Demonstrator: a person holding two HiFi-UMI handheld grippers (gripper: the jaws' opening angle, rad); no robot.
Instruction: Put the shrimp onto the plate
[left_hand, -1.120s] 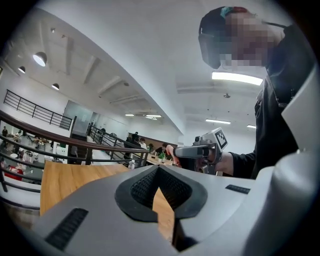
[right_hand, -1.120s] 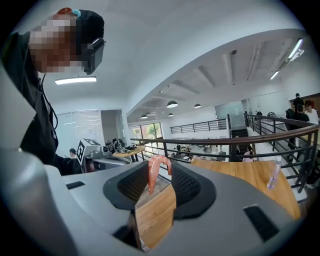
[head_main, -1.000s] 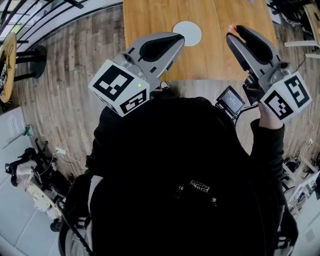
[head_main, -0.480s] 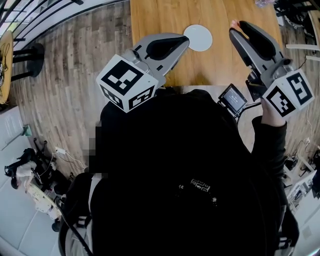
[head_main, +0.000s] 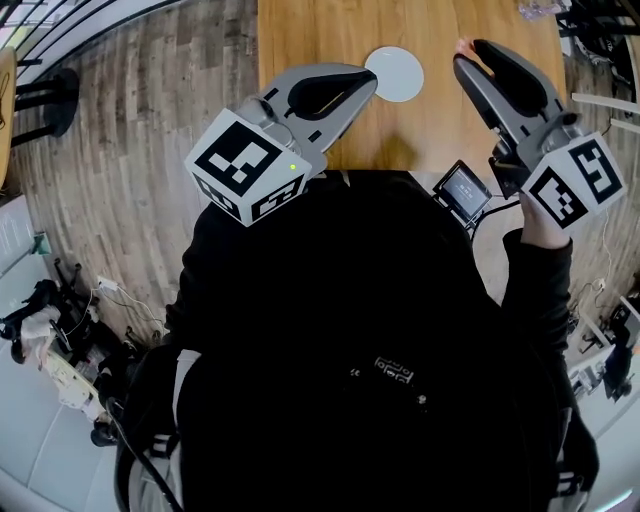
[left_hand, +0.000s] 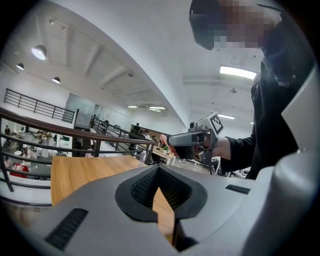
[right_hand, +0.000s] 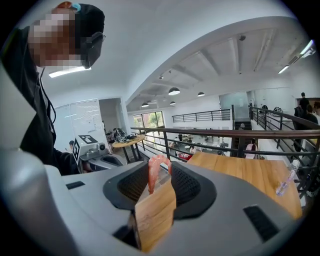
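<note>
shrimp (right_hand: 154, 174): clamped between the jaws of your right gripper (right_hand: 160, 169), held in the air above the wooden table (head_main: 440, 110), not yet over the plate (head_main: 394, 73). in the head view the white plate lies on the table just to the left of that gripper's tips.

orientation: the shrimp's long axis runs along the jaws. its curved end stands out past the tips and hooks toward the right-hand jaw.

left gripper (left_hand: 159, 167): jaws together, nothing between them, tips near the plate's left edge.

step in hand, as judged: carry and place. bring the right gripper left until the protruding curl sits over the plate's middle, lower close to the surface, then release. keep the left gripper off the rim.
</note>
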